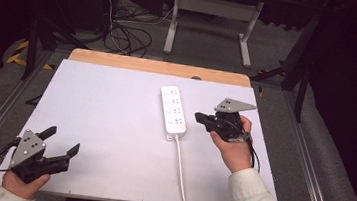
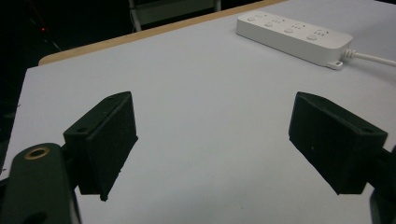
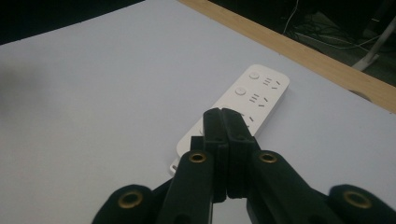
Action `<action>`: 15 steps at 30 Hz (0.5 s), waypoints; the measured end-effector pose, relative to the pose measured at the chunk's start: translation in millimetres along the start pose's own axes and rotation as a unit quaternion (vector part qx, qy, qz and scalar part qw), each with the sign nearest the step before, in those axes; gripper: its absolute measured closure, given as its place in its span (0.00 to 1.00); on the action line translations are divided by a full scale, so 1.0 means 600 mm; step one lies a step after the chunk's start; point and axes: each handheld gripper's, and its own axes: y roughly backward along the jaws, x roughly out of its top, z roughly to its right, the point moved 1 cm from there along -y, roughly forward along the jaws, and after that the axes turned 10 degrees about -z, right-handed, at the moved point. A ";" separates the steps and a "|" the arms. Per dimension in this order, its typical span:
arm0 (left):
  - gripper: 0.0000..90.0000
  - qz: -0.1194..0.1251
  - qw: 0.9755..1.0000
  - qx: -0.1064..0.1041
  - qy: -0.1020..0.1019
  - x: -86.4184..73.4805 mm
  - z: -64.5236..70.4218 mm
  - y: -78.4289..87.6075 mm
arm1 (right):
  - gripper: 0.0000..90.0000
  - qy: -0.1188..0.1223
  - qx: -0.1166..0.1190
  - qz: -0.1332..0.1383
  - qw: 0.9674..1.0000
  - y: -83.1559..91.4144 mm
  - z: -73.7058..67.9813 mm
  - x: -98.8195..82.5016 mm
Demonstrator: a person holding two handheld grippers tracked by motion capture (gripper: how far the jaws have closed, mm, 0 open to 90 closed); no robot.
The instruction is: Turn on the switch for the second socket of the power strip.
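A white power strip [image 1: 174, 109] lies flat on the pale sheet covering the table [image 1: 113, 124], its sockets facing up with nothing plugged into them, its white cable [image 1: 182, 174] running from its near end toward the table's near edge. Just to the right of the strip, the right gripper [image 1: 199, 116] hangs above the sheet with its jaws pressed together on nothing, tips pointing at the strip's near end (in the right gripper view the closed jaws overlap the strip's lower sockets). Far to the left of the strip, at the near left corner, the left gripper [image 1: 64, 142] is held with its jaws spread wide and nothing between them. Bare sheet stretches between that gripper and the strip. Beyond the strip's far end, a wooden edge [image 1: 160, 67] of the table shows.
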 end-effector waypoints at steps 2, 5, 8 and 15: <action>0.17 -0.001 1.000 -0.001 -0.001 0.000 0.000 -0.001 | 1.00 0.003 -0.003 -0.001 1.000 -0.006 0.002 0.006; 0.17 -0.001 1.000 -0.001 -0.002 0.000 0.000 -0.001 | 1.00 0.007 -0.004 -0.005 1.000 -0.017 0.003 0.015; 0.17 -0.001 1.000 0.000 -0.002 0.000 -0.001 0.000 | 1.00 0.011 -0.004 -0.008 1.000 -0.035 0.005 0.026; 0.17 -0.001 1.000 -0.002 -0.001 0.000 -0.001 0.000 | 1.00 0.018 -0.002 -0.012 1.000 -0.072 0.008 0.038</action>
